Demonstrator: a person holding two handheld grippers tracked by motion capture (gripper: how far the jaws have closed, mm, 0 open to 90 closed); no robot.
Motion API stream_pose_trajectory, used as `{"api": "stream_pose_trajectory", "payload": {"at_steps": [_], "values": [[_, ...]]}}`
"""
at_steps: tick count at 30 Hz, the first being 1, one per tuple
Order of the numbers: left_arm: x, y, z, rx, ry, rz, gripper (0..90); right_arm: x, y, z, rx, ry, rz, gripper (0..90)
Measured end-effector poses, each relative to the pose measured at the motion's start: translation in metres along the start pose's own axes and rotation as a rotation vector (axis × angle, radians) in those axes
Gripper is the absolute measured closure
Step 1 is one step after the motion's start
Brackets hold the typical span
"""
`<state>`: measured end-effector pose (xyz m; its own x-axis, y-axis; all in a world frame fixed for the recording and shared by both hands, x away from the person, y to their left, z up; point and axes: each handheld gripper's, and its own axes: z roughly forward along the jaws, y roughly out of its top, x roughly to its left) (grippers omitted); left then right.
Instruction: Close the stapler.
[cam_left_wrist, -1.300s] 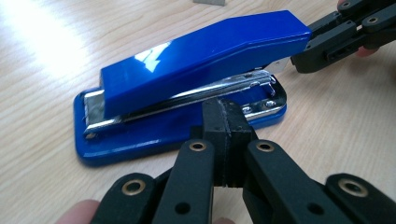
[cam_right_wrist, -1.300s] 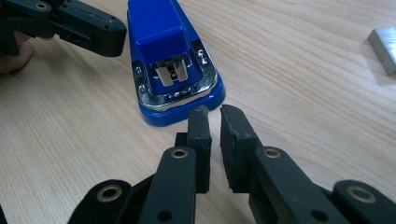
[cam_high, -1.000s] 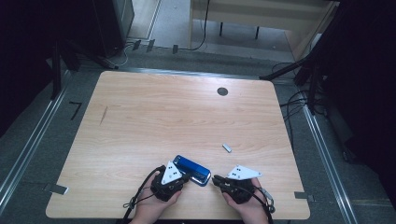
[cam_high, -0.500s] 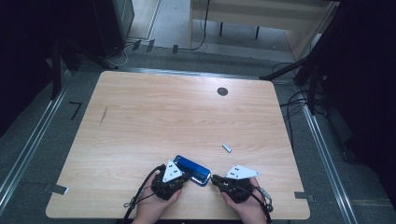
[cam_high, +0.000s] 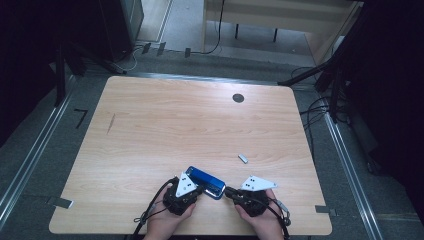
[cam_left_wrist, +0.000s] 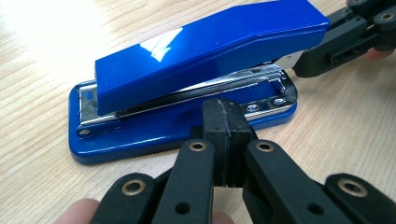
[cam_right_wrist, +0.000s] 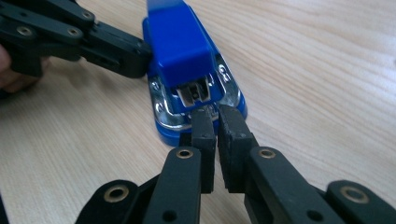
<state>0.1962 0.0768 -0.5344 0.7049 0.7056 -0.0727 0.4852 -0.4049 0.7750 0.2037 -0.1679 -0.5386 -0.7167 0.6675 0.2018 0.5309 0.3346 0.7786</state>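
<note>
The stapler (cam_left_wrist: 187, 79) in front of you is glossy blue: a blue top cover that catches a bright glare, a silver metal magazine beneath it, and a flat blue base with rounded corners and a metal plate held by small rivets. In the left gripper view its top cover stands slightly raised at the front end, so the metal channel shows along its length. In the right gripper view you look at the stapler (cam_right_wrist: 184, 56) end on, with the silver mouth and the riveted plate facing you.

In the high view the stapler (cam_high: 206, 182) lies flat on the wooden table (cam_high: 190, 125), near the edge closest to you, set at a slant between your two hands. A small grey piece (cam_high: 243, 158) lies on the bare wood, off toward the right and well apart from the stapler. A dark round spot (cam_high: 238, 98) sits near the far edge.

Your left gripper (cam_left_wrist: 224, 121) has its jaws pressed together with nothing between them; its tip rests just against the long side of the stapler's base. Your right gripper (cam_right_wrist: 214, 123) has its jaws almost together, a thin gap left, and they have just been closing; nothing is clamped between them. Its tips meet the front end of the stapler at the base plate. So the stapler sits boxed in, one gripper at its side and one at its front end.
</note>
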Motion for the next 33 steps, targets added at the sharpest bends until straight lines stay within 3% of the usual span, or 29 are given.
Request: {"api": "stream_pose_trajectory", "payload": {"at_steps": [5,10,23,33], "values": [[0.001,0.002,0.002,-0.021,0.012,-0.010,90.0,0.005,0.002,-0.001,-0.011,0.000,-0.026,87.5],[-0.002,0.004,0.004,-0.015,0.011,0.030,90.0,0.007,0.005,0.000,-0.001,-0.022,-0.032,88.7],[0.002,0.004,0.005,-0.007,-0.029,-0.004,90.0,0.010,0.008,-0.003,-0.005,-0.022,-0.048,90.0],[0.002,0.004,0.005,-0.008,-0.024,0.003,90.0,0.012,0.012,-0.006,-0.003,-0.020,-0.068,90.0]]}}
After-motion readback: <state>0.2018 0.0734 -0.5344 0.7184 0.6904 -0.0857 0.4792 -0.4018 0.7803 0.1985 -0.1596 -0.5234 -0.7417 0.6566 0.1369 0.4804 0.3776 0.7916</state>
